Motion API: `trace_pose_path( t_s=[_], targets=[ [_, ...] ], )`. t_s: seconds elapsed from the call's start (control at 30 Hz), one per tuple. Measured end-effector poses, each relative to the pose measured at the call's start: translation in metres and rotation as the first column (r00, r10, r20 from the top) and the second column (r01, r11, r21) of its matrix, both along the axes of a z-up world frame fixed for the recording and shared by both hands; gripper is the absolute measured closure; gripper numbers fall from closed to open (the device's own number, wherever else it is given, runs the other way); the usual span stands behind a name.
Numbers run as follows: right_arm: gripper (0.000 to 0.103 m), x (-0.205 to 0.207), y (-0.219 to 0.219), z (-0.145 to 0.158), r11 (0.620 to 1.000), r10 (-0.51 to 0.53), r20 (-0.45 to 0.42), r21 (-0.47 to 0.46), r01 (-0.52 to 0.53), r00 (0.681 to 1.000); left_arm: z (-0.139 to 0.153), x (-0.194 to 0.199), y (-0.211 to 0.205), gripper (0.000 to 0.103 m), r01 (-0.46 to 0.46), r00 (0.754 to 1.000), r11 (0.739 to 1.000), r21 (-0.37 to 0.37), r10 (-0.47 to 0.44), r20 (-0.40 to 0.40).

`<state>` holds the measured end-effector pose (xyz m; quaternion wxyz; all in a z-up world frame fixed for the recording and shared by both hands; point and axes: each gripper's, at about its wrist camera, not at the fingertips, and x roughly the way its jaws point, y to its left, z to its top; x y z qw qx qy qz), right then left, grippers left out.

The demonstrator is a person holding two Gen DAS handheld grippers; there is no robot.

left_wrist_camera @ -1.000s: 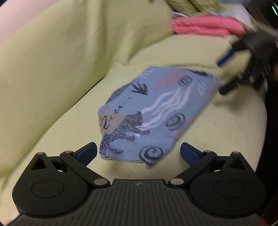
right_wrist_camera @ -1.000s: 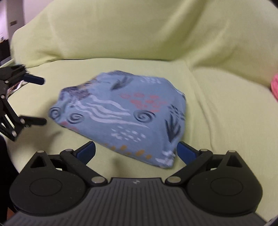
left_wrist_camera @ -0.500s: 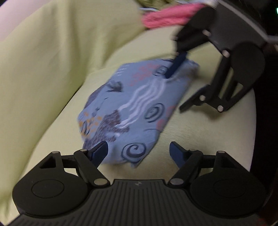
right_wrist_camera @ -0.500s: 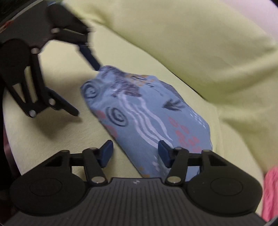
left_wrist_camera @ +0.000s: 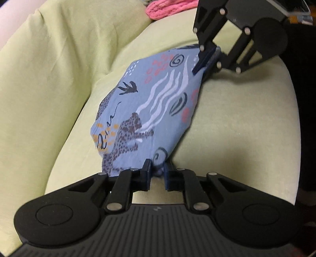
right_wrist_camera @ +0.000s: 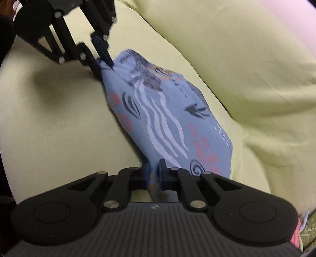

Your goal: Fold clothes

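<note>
A folded blue patterned garment [left_wrist_camera: 150, 110] lies on the seat cushion of a pale yellow-green sofa [left_wrist_camera: 237, 128], close to where the seat meets the backrest. Its print shows white wavy stripes, dark spirals, coral marks and a spotted dark patch.

The left claw [left_wrist_camera: 158, 174] is closed down on the near corner of the garment in its own wrist view; the two blue-padded fingers stand close together with a bunched bit of cloth pinched between them. From the right wrist camera the same claw [right_wrist_camera: 102, 59] appears at the far end of the garment, its fingers pressed onto the cloth corner there.

The right claw [right_wrist_camera: 155, 174] is likewise nearly closed, gripping the opposite corner of the garment (a thin fold of fabric runs down between its pads). In the left wrist view it [left_wrist_camera: 205, 59] comes in from the upper right and clamps the far corner, which looks slightly raised off the cushion.

Between the two grips the front edge of the garment runs fairly taut along the seat, while the rest rests on the cushion.

A pink knitted item [left_wrist_camera: 169, 8] lies farther along the sofa, well apart from the garment.
</note>
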<state>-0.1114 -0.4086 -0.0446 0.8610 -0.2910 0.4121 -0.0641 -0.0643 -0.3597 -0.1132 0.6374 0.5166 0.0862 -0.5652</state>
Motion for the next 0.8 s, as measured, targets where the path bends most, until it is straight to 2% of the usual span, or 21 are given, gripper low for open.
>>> trace_pose_path(
  t_s=[0.2,0.23,0.27,0.3,0.33,0.37,0.4,0.5,0.6,0.7,0.77,0.8],
  targets=[
    [0.094,-0.013,0.006,-0.002,0.999,-0.017,0.009,-0.050,0.018,1.000,0.000,-0.003,0.002,0.092,0.004,0.999,1.000,0.022,-0.005,0.046],
    [0.087,-0.015,0.006,-0.003,0.998,-0.021,0.011,-0.062,0.022,1.000,0.001,-0.004,0.003,0.090,0.003,0.999,1.000,0.023,-0.004,0.054],
    [0.075,-0.021,0.004,-0.003,0.997,-0.032,0.014,-0.066,0.033,0.999,0.001,-0.004,0.004,0.082,0.002,0.998,1.000,0.024,-0.004,0.062],
    [0.071,-0.027,0.003,-0.004,0.997,-0.043,0.017,-0.068,0.044,0.999,0.002,-0.006,0.005,0.080,0.003,0.998,1.000,0.023,-0.005,0.066],
    [0.070,-0.033,0.001,-0.005,0.996,-0.054,0.020,-0.070,0.055,0.998,0.004,-0.008,0.007,0.080,0.005,0.998,1.000,0.022,-0.007,0.068],
    [0.070,-0.039,-0.001,-0.007,0.995,-0.070,0.022,-0.069,0.071,0.997,0.005,-0.010,0.008,0.074,0.010,0.998,1.000,0.015,-0.011,0.068],
    [0.070,-0.042,-0.003,-0.007,0.994,-0.082,0.029,-0.070,0.083,0.996,0.006,-0.014,0.008,0.060,0.018,0.998,1.000,0.009,-0.018,0.063],
    [0.070,-0.047,-0.004,-0.009,0.992,-0.104,0.053,-0.069,0.107,0.993,0.004,-0.026,-0.002,0.049,0.059,0.996,0.998,-0.008,-0.059,0.062],
    [0.070,-0.043,-0.001,-0.010,0.992,-0.098,0.081,-0.066,0.104,0.992,-0.002,-0.037,-0.019,0.049,0.101,0.992,0.995,-0.001,-0.101,0.080],
    [0.070,-0.034,0.001,-0.014,0.993,-0.070,0.108,-0.085,0.080,0.992,-0.004,-0.035,-0.032,0.049,0.094,0.994,0.995,-0.013,-0.093,0.059],
    [0.073,-0.032,-0.006,-0.016,0.994,-0.057,0.125,-0.083,0.068,0.990,-0.001,-0.026,-0.036,0.049,0.073,0.997,0.997,-0.008,-0.073,0.010],
    [0.073,-0.034,-0.013,-0.018,0.994,-0.066,0.120,-0.080,0.076,0.991,0.001,-0.021,-0.036,0.052,0.059,0.998,0.998,-0.002,-0.059,-0.020]
  ],
)
